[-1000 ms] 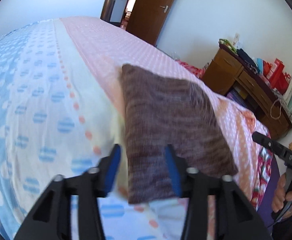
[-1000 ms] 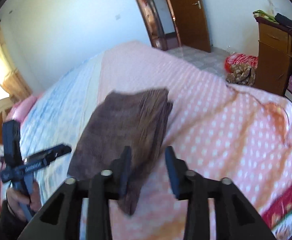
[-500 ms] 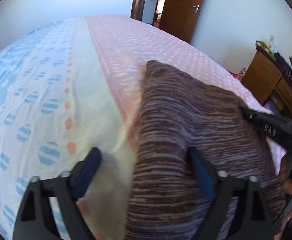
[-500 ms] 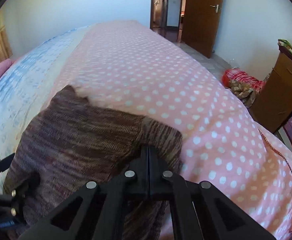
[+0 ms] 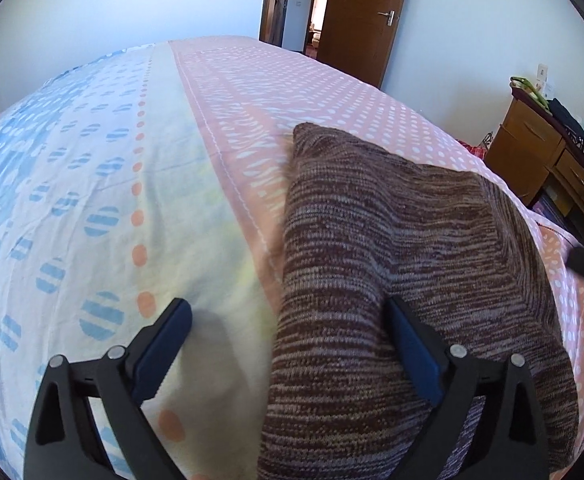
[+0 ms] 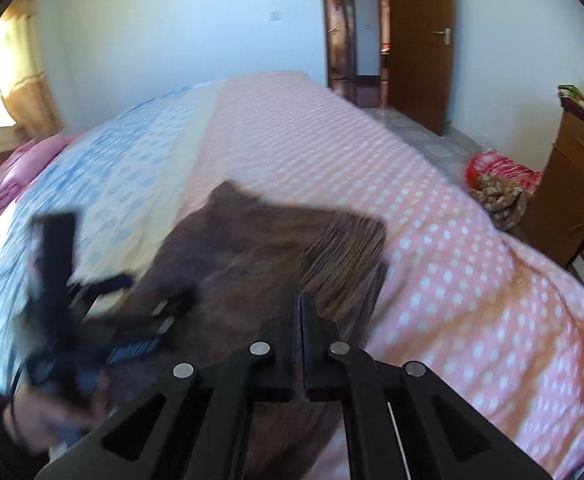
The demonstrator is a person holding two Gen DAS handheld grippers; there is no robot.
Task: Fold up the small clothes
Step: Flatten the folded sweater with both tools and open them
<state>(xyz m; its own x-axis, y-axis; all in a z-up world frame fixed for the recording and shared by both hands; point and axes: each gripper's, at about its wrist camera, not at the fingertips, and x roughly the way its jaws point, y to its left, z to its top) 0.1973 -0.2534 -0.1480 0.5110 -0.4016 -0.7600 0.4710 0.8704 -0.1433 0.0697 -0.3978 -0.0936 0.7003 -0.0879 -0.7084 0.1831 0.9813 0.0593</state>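
A brown striped knit garment [image 5: 392,264] lies folded on the bed, straddling the pink dotted sheet; it is blurred in the right wrist view [image 6: 260,256]. My left gripper [image 5: 288,340] is open wide, low over the garment's near left edge, with one finger on the sheet and the other on the knit. My right gripper [image 6: 298,312] is shut, its tips at the garment's near right part; whether cloth is pinched is unclear. The left gripper also shows blurred in the right wrist view [image 6: 92,300].
The bed sheet is blue and cream on the left [image 5: 72,184] and pink on the right [image 6: 472,280]. A wooden cabinet [image 5: 552,160] stands to the right. A red bundle [image 6: 500,184] lies on the floor. A brown door [image 6: 420,40] is behind.
My left gripper opened wider and dropped close to the garment's left edge. My right gripper closed at the garment's right part and has since pulled back and swung fast.
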